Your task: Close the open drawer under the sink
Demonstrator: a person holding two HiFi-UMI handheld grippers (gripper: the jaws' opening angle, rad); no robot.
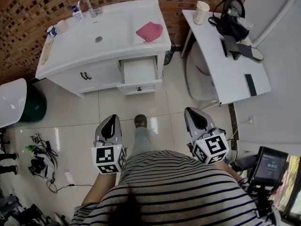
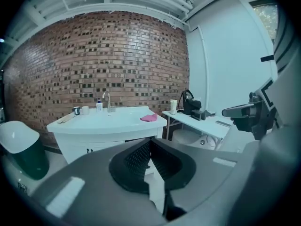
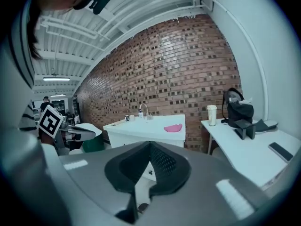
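While drawer (image 1: 139, 73) juts open, left claw (image 1: 114, 118), right claw (image 1: 190, 111) closed, floor (image 1: 153, 105) between.

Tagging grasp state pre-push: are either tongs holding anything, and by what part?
Nothing held: the left tongs and right tongs are both shut and empty, back from the open drawer.

Label on the pump bottle (image 1: 76, 14): illegibly small
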